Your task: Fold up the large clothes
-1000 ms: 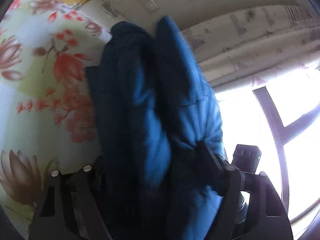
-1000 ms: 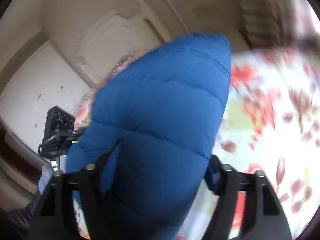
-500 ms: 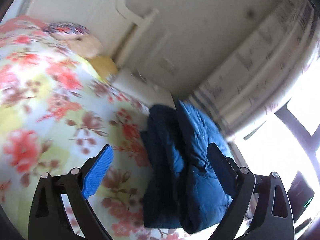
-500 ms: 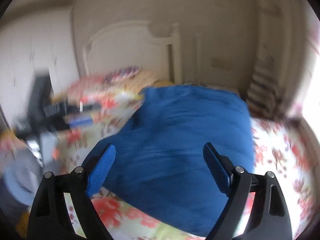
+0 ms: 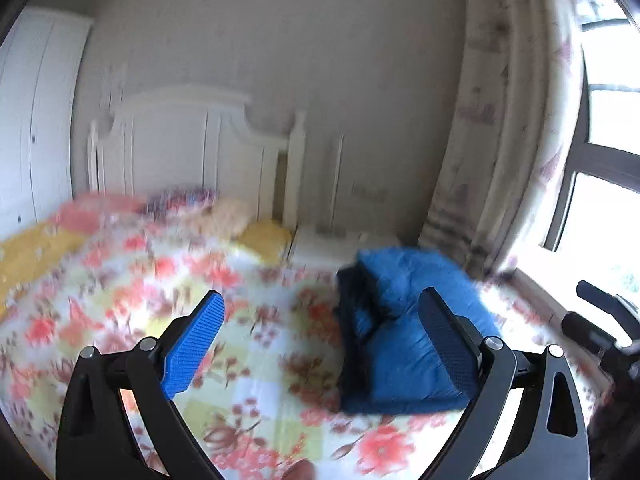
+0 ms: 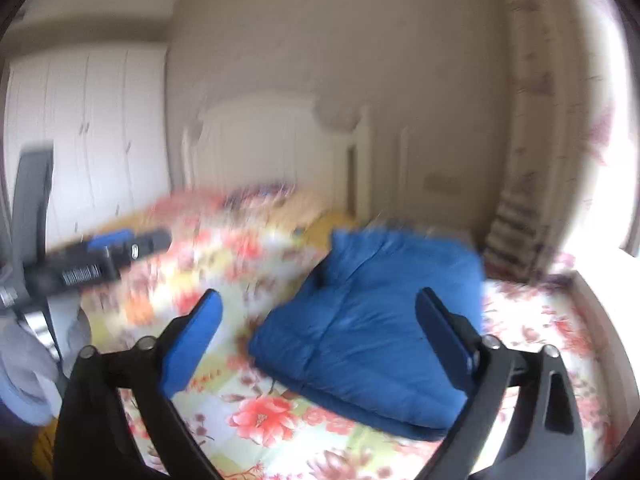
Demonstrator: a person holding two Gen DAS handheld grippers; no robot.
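While my left tool (image 5: 320, 320) and my right tool (image 6: 318, 316) are both spreading their jaws wider with nothing between the blue ribbed pads (image 5: 192, 346), the folded blue quilted puffer jacket (image 6: 372, 320) lies free on the bed's floral red-and-yellow bedspread (image 5: 256, 364), toward its right side and near the patterned beige curtain (image 5: 500, 140). Beyond it, at the far end, stands the white wooden headboard (image 5: 192, 152), with the white wardrobe (image 6: 88, 136) at far left.
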